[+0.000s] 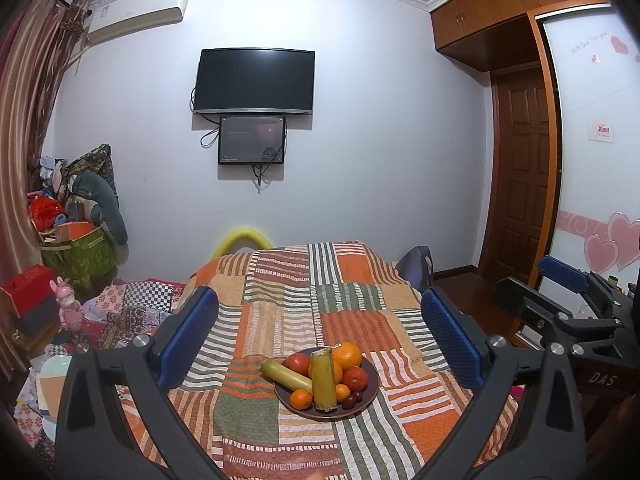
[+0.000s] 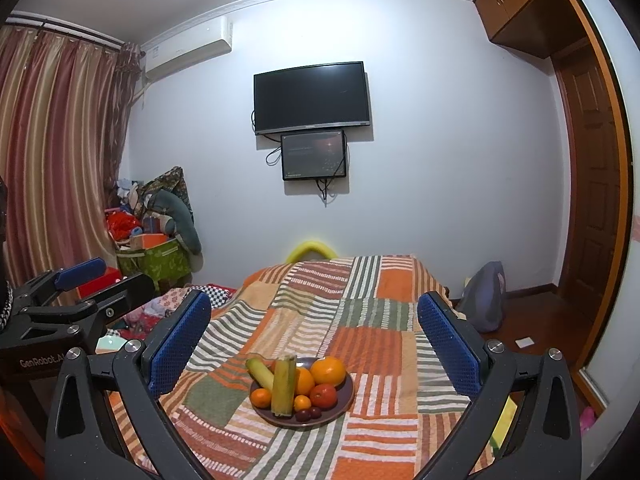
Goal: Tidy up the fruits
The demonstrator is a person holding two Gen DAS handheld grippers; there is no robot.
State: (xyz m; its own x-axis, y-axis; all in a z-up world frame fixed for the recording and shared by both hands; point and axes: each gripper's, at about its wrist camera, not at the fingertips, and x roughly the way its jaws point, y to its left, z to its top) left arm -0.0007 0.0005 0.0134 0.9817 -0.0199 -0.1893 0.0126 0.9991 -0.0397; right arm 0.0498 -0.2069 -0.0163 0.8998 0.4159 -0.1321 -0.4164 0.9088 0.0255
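Facing both spread, empty grippers – left gripper (image 1: 320, 340), right gripper (image 2: 314, 338) – sits the dark plate (image 1: 370, 394) of fruit just ahead. Oranges (image 1: 347, 355) look firm, roll-prone – pinch across the middle; grapes (image 1: 354, 399) bruise.

The left gripper (image 1: 320, 320) fills the lower part of its own wrist view, its two blue-padded fingers (image 1: 188, 336) spread wide apart towards the lower left and lower right, with nothing between them. The right gripper (image 2: 314, 328) sits the same way in its view, jaws wide and empty. Each shows in the other's frame: the right gripper at the right edge, the left gripper at the left edge, side by side and apart.
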